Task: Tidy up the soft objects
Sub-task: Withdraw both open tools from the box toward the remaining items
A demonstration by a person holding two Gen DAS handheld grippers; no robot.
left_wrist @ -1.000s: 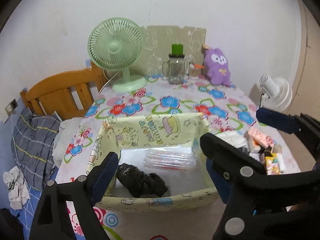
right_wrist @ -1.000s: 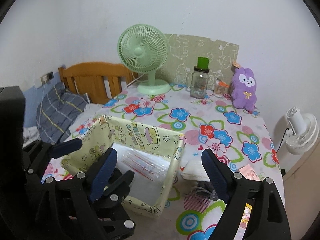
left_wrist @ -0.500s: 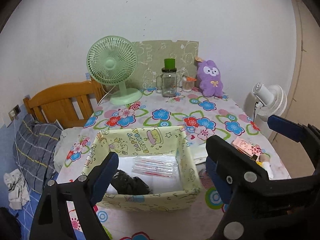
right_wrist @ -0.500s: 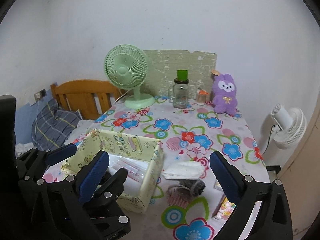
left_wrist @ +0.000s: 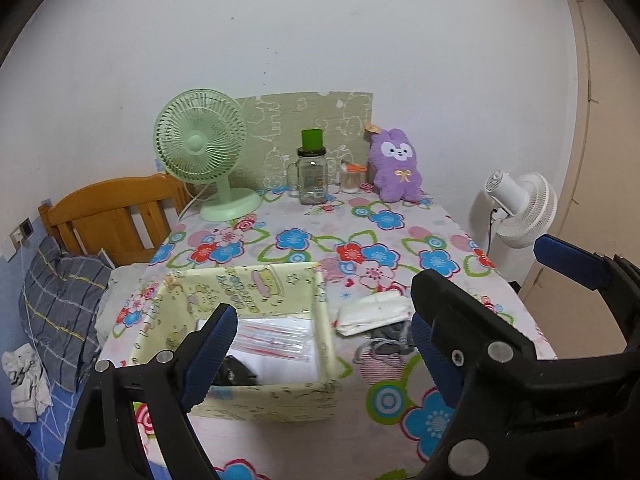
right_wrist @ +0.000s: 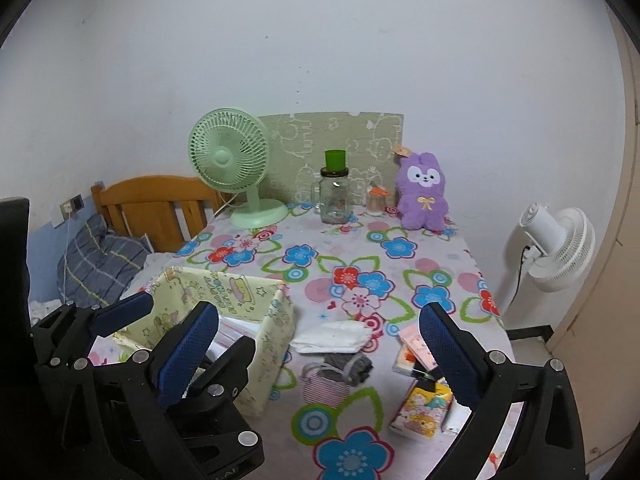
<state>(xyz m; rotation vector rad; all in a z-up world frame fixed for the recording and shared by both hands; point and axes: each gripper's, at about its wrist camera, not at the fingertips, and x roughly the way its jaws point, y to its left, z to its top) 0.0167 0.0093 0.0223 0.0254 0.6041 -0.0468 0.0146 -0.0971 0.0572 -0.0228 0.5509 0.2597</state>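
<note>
Both tools point(left_wrist: 320, 344) point(right_wrist: 316, 344) spread, empty; dark bundle point(left_wrist: 236, 372) in box point(left_wrist: 264, 396) half-hidden.

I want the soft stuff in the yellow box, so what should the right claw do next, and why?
Probably bring the right claw down onto the folded white cloth: it is open and empty, and the cloth lies loose beside the yellow box, not yet inside.

Left tongs point(left_wrist: 320, 344) and right tongs point(right_wrist: 320, 344) both gape, empty.

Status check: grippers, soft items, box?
Left gripper and right gripper open, empty. White cloth, grey cloth outside fabric box. Path clear.
</note>
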